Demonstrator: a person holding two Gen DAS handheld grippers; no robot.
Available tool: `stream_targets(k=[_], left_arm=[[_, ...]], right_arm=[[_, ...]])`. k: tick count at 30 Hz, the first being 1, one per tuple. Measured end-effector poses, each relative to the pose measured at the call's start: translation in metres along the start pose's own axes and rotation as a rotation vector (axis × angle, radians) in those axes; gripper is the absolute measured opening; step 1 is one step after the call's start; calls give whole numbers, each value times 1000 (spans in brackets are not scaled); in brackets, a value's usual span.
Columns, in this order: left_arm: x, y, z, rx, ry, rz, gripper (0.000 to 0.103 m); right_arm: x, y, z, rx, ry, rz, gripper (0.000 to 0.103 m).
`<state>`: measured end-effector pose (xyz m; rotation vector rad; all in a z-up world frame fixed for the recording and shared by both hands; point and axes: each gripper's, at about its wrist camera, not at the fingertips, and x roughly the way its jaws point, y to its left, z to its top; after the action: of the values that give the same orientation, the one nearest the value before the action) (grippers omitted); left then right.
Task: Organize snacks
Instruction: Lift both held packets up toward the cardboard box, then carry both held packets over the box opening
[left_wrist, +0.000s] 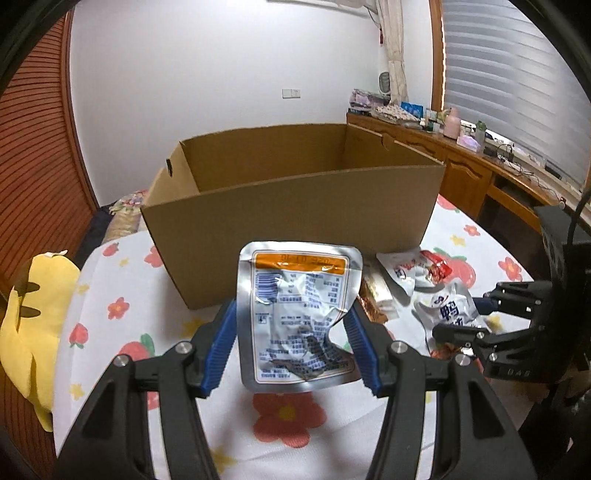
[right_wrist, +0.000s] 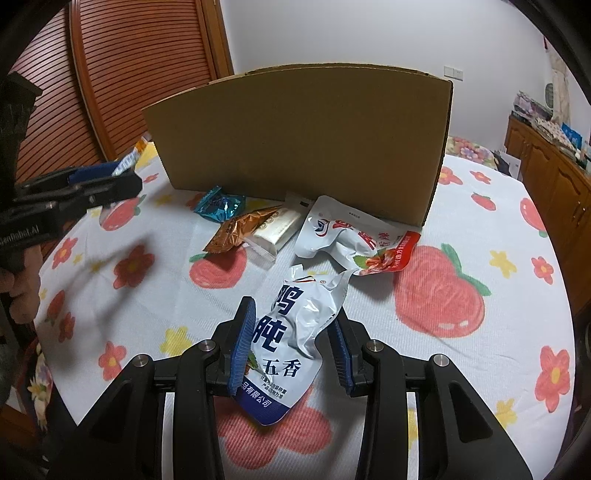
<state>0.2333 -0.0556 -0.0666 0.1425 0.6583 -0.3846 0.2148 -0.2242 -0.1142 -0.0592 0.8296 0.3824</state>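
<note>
Left gripper (left_wrist: 291, 332) pinches a silver foil pouch (left_wrist: 295, 314) between its blue pads, holding it upright and clear of the cloth at the centre of the left wrist view. Directly above it in that frame stands the open cardboard box (left_wrist: 295, 206); the part of its interior that shows holds nothing, though the floor of the box is hidden behind the near wall.

Right gripper (right_wrist: 291, 347), low in the centre of the right wrist view, is closed on a white and blue pouch (right_wrist: 291, 332) whose lower end hangs just over the flowered tablecloth (right_wrist: 461, 332).

Remaining on the cloth, between that pouch and the box wall:
- a white and red pouch (right_wrist: 354, 236), right of centre, near the box wall;
- a pale bar in clear wrap (right_wrist: 277, 230), just left of it;
- an orange wrapper (right_wrist: 236, 232), touching the bar;
- a teal wrapper (right_wrist: 219, 205), further left, near the box wall.

Assessment: the task appears to be at an early stage. Two packets are gripped but not yet over the box; four lie untouched outside it.
</note>
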Motion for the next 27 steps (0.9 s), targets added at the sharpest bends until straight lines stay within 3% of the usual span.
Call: stream_targets(k=[14, 27], left_arm=[[-17, -5, 44, 39, -110, -5, 57], [-3, 26, 110, -7, -206, -12, 57]], right_arm=[[-13, -2, 16, -27, -23, -8, 38], [-49, 1, 116, -121, -221, -25, 38]])
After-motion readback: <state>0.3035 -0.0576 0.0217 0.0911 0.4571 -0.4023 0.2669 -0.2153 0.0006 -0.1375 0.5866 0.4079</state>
